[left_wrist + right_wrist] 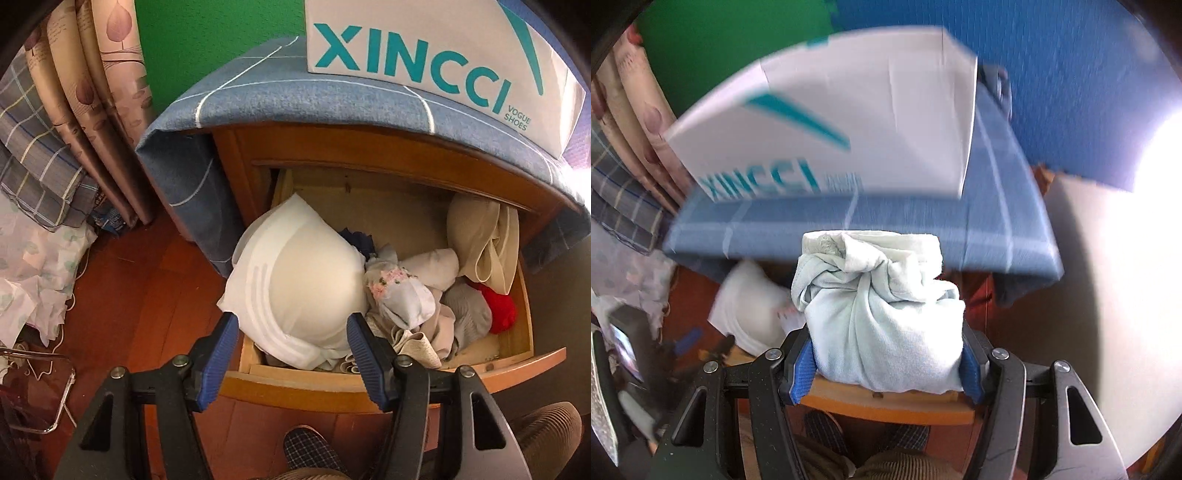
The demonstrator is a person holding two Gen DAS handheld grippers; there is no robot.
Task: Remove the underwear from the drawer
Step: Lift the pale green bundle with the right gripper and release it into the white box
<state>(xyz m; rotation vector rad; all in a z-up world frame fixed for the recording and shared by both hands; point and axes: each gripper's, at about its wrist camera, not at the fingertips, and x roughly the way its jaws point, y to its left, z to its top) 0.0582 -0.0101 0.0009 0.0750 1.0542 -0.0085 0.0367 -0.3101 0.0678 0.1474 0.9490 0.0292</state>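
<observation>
Left wrist view: left gripper (293, 328) hangs over the open drawer (388, 387); its blue ribbed pads (364, 343) stand apart on either side of a white bra (295, 280), and whether they press on it cannot be told
White bra: smooth, moulded, dome-shaped cup with raised curved ribs along one side; it lies at the drawer's left end, spilling over the side wall
Drawer: honey-coloured wood with a curved front, pulled out of a matching cabinet; pale bare board at the back
Other contents: a crumpled floral-print piece (391, 291) just beside the bra; a beige padded cup (476, 236) with wide straps at the right; a red knit lump (496, 308) near the right wall; grey fabric (469, 314) between them
Cabinet top: blue woven cloth (295, 92) with thin white lines, draped over the edges; a white cardboard shoe box (443, 55) lettered in teal sits on it
Right wrist view: right gripper (886, 354) pinches a pale blue underwear bundle (882, 321) (soft knit, twisted into a knot, a white terry-like band on top); the bundle is held above the drawer front, out of the drawer; background blurred
Floor: reddish wood planks (147, 295)
</observation>
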